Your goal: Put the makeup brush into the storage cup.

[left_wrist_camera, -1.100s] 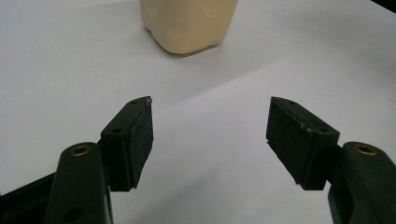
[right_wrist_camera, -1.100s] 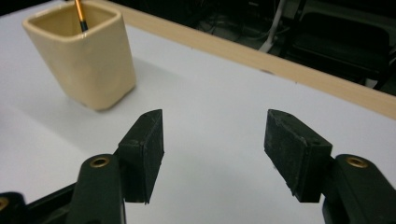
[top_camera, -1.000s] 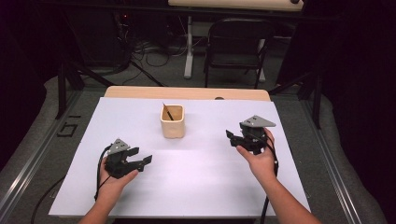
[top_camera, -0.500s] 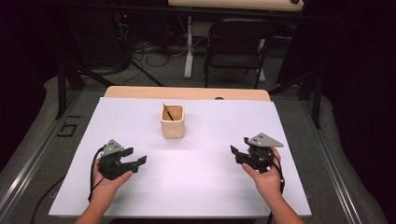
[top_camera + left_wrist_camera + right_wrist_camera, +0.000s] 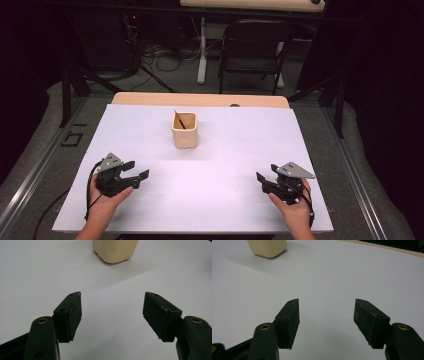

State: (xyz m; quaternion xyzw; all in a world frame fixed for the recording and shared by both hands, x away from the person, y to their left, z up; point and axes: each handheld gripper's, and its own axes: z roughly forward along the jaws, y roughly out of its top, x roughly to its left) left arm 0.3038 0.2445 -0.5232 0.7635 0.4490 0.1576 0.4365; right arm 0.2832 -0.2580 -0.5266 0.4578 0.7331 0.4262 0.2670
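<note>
Seemingly little is left to do: the cream, square-sided ceramic cup [image 5: 184,131] stands upright on the white table sheet [image 5: 225,150], toward its far middle, with a thin dark stick [image 5: 179,120] leaning inside it, and nothing else lies loose nearby. Both tools sit well apart from the cup, near the sheet's near edge. The left gripper [image 5: 136,176] rests low in its hand, jaws spread wide and empty, aimed toward the cup. The right gripper [image 5: 261,180] mirrors it at the opposite corner, jaws likewise parted, holding nothing.
</note>
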